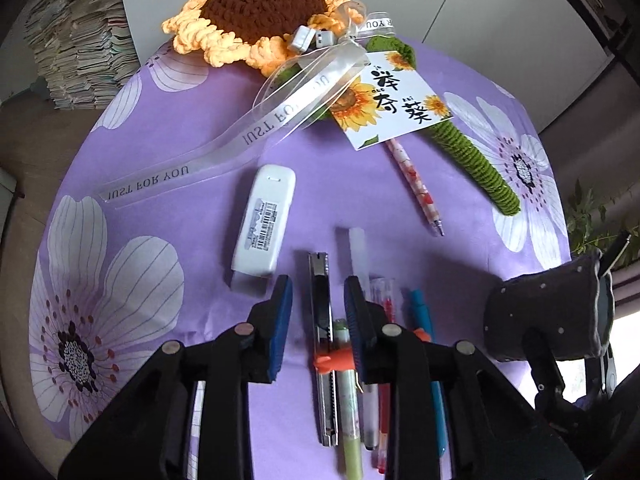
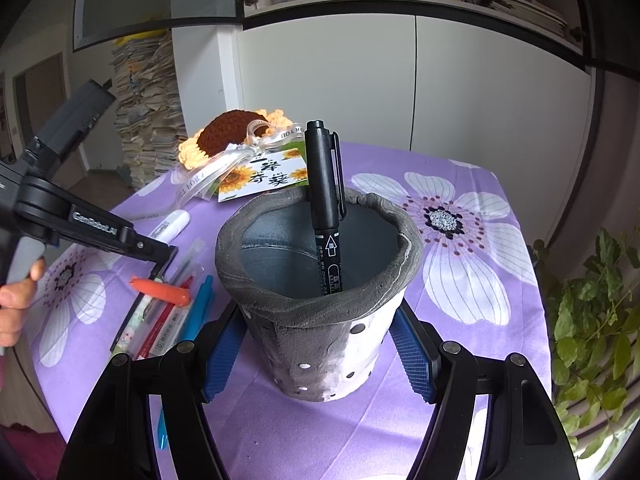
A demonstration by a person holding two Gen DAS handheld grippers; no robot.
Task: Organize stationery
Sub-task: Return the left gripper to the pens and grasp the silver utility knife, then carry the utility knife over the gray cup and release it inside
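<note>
Around pen cup (image 2: 320,320), right gripper (image 2: 320,344) clamped

— We've got soft, even daylight on the cloth (image 1: 328,184), shadows faint.
— Glare blows out our lower right by the pot (image 1: 548,312); fisheye bends the edges, corners go black.

Left wrist view: taken from above left gripper (image 1: 318,328), aimed steeply down and forward at table (image 1: 192,152), close over row of pens (image 1: 352,380). Right wrist view: set lower, aimed forward across table (image 2: 480,320) toward cabinet (image 2: 400,80), very near pen holder (image 2: 320,320). Shared by both views: pen holder (image 1: 548,316), crochet sunflower (image 1: 260,12) (image 2: 228,132), pens (image 2: 168,312), white correction tape (image 1: 266,224) (image 2: 172,224).
</note>
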